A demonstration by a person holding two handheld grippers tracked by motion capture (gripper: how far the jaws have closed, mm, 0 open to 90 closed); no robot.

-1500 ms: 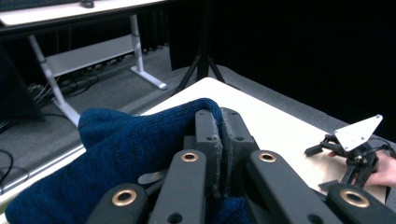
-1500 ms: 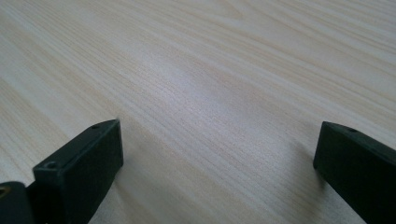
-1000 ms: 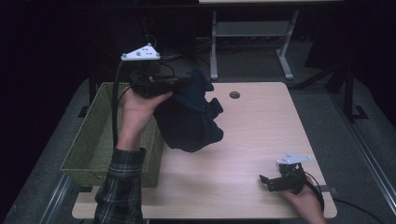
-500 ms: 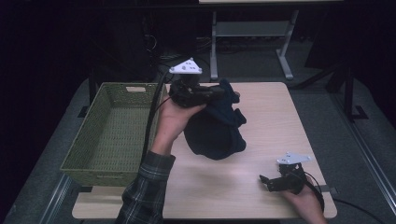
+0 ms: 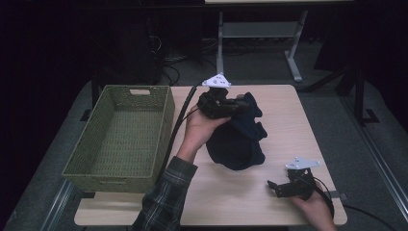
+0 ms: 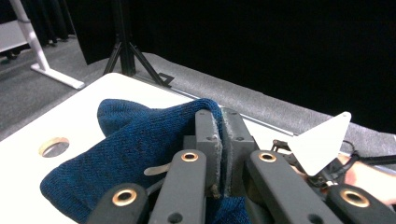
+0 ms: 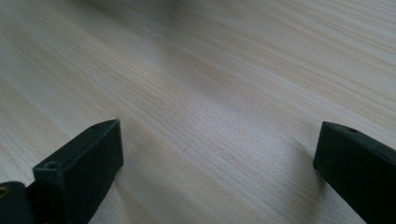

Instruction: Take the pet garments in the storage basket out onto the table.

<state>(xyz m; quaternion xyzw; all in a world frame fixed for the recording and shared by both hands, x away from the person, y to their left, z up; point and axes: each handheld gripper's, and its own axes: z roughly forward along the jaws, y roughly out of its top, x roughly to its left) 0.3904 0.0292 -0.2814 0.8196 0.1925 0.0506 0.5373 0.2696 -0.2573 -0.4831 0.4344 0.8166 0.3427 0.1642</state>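
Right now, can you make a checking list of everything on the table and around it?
Surface: pale wooden table, round hole in it.
Job's things: dark blue knitted garment, partly on the table; green woven basket beside it.
Clutter: nothing seen.
Grippers: left gripper clamps a fold of the garment; right gripper open, low over bare wood.
Cables: black cable trails from the left gripper.
Surroundings: dark room, grey floor, metal stand legs.

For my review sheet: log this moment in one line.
left hand-held gripper: shut on blue knit garment | right hand-held gripper: open | basket: empty
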